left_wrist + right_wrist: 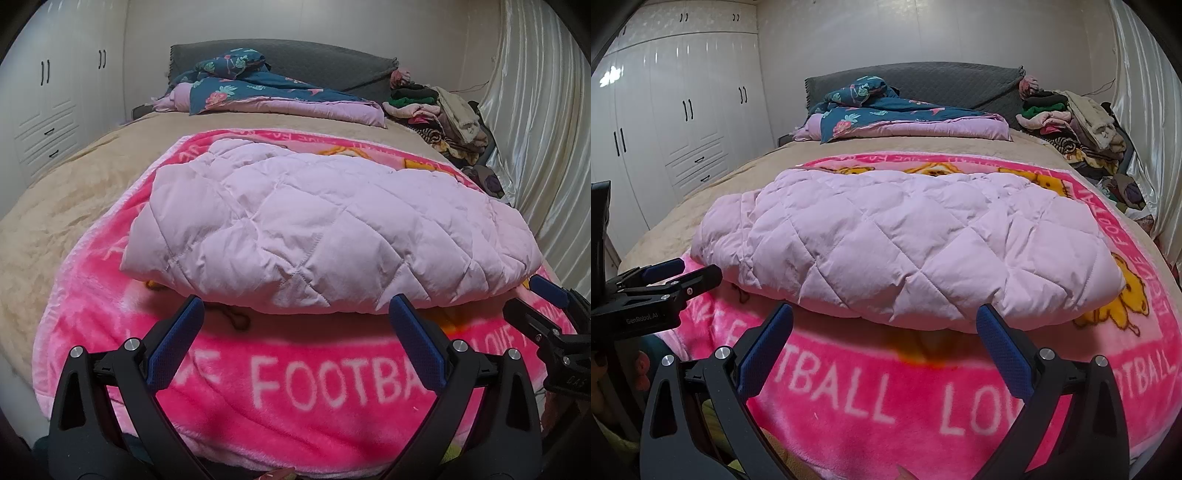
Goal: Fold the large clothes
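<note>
A pale pink quilted puffy jacket [325, 229] lies folded into a thick bundle in the middle of a bright pink fleece blanket with white lettering and yellow cartoon figures [332, 384], which is spread over the near half of a bed with a beige plush cover [74, 206]. The left gripper [295, 314] hangs just short of the jacket's near edge, its blue-padded fingers [177, 339] spread wide and holding nothing. The right gripper [884, 321] sits beside it on the right, fingers equally wide apart and empty, also close to the near hem. At the far end rest a folded teal floral quilt with a lilac lining [886, 114] and, in the far right corner, a heap of mixed clothes [1075, 122]. White wardrobe doors [676, 110] stand on the left.
</note>
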`<action>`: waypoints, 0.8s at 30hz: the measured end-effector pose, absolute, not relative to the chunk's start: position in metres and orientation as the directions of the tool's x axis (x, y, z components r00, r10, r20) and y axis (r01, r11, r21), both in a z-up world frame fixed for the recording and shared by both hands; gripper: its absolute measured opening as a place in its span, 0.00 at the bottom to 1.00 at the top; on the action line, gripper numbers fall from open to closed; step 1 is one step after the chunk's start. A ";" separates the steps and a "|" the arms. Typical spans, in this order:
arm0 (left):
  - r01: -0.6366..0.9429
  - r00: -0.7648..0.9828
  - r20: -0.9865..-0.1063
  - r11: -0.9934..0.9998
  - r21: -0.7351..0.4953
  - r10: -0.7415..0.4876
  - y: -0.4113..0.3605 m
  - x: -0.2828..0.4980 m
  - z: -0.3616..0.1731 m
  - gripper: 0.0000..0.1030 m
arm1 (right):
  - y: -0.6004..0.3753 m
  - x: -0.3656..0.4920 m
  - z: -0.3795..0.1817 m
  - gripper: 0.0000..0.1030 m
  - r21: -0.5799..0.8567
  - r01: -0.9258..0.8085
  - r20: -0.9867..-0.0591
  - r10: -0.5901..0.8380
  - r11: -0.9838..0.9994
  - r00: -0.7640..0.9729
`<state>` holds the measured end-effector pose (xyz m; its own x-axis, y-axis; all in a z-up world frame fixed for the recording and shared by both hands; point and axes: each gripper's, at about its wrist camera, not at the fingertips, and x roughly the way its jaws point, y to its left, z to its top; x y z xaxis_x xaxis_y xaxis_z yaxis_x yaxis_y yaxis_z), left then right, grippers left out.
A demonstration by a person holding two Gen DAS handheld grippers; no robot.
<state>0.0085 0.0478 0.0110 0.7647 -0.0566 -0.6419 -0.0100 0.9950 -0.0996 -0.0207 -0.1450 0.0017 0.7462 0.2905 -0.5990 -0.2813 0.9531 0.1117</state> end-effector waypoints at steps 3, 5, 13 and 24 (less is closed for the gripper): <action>-0.011 0.765 -0.641 0.995 -0.098 -0.055 0.048 0.008 0.011 0.91 | -0.145 -0.021 0.002 0.96 0.114 -0.282 -0.598 0.292 0.953 0.746; -0.011 0.765 -0.642 0.995 -0.099 -0.055 0.048 0.008 0.011 0.91 | -0.145 -0.020 0.002 0.96 0.113 -0.281 -0.597 0.291 0.953 0.747; -0.012 0.766 -0.641 0.995 -0.095 -0.052 0.047 0.008 0.011 0.91 | -0.147 -0.021 0.005 0.96 0.114 -0.277 -0.595 0.289 0.954 0.750; -0.015 0.766 -0.641 0.996 -0.090 -0.047 0.049 0.008 0.013 0.91 | -0.148 -0.021 0.004 0.96 0.114 -0.278 -0.596 0.289 0.954 0.749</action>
<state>0.0078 0.0485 0.0130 0.7657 -0.0468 -0.6415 -0.0145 0.9958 -0.0900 -0.0209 -0.1480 0.0044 0.7491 0.2892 -0.5960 -0.2776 0.9539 0.1140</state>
